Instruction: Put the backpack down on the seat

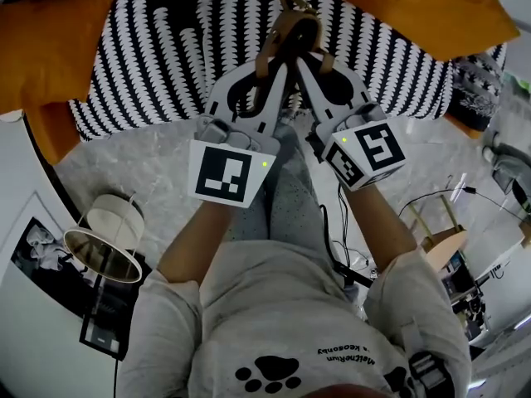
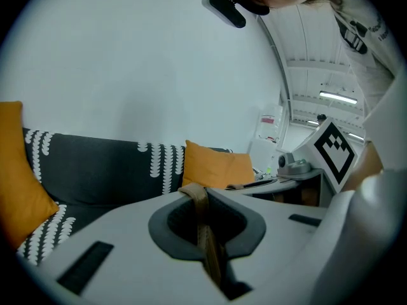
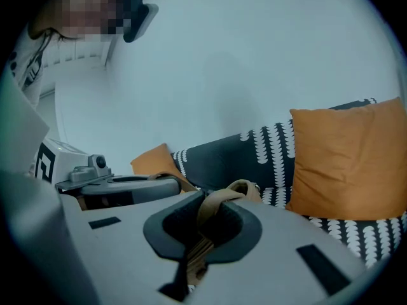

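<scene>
The person's grey top [image 1: 274,322] with a black paw print is closest, bare forearms stretched forward, one claw in each hand. Down to the person's left a lamp [image 1: 104,243] with a pale shade stands beside a framed picture [image 1: 37,247] on the mottled grey floor [image 1: 108,164].

The two marker cubes sit side by side, and from them the claws angle inward until their tips almost meet. The left claw [image 2: 206,224] is pinched tight, its dark pads closed on a flat tan strap [image 2: 198,202] that runs up between them and folds over the top. The right claw [image 3: 202,230] is clamped just as narrowly on a tan loop [image 3: 222,199], which arches up out of the pads and curls forward.

That webbing is all of the backpack that shows. From above, both pieces come together just past the claw tips, along with a dark curved piece, and they are held over the front part of the sofa [image 1: 166,65]. The bag's body is hidden beneath the claws, so I can't tell whether it touches the seat.

The sofa is black with rows of white leaf-like marks. An orange cushion [image 1: 50,48] lies at its left end, and another orange cushion [image 1: 415,7] lies at the right. Behind the backrest rises a plain pale wall [image 2: 127,56].
</scene>
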The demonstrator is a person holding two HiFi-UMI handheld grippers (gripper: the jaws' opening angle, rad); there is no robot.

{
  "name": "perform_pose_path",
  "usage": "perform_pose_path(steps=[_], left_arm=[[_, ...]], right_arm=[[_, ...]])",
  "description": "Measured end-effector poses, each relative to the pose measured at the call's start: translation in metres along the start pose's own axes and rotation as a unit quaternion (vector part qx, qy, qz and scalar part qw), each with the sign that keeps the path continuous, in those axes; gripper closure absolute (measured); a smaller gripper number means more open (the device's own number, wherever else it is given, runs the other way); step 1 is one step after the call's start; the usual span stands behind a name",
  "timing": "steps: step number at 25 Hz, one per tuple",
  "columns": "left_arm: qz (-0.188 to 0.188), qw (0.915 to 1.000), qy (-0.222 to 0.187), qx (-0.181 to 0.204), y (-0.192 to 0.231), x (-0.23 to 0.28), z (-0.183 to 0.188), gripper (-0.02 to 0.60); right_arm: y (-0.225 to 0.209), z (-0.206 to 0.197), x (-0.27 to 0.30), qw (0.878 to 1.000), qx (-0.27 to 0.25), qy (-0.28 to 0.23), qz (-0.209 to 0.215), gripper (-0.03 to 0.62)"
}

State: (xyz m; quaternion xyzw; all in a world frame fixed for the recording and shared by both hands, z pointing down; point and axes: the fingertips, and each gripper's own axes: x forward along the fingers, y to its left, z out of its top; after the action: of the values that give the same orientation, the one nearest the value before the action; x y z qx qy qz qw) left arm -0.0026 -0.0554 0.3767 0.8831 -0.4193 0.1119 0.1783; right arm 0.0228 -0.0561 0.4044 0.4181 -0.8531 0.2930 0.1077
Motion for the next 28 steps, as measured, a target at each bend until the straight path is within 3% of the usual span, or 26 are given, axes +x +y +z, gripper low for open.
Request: perform_pose_path(steps=[4,9,28], left_arm=[[0.007,0.9999,0.006,0.012,0.005,0.011,-0.003,0.563],[0.008,0.9984,0.056,0.001,0.013,0.025,-0.03,0.563],[0.018,0.994,0.108,-0.006,0.038,0.044,-0.081,0.563]], right_arm=[[-0.01,0.001,0.01,1.0,-0.005,0.004,0.003,0.559],[-0.026,-0.014,0.023,1.0,-0.003,0.025,-0.004,0.559],[-0.049,-0.06,0.055,0.996,0.031,0.083,-0.019,0.559]])
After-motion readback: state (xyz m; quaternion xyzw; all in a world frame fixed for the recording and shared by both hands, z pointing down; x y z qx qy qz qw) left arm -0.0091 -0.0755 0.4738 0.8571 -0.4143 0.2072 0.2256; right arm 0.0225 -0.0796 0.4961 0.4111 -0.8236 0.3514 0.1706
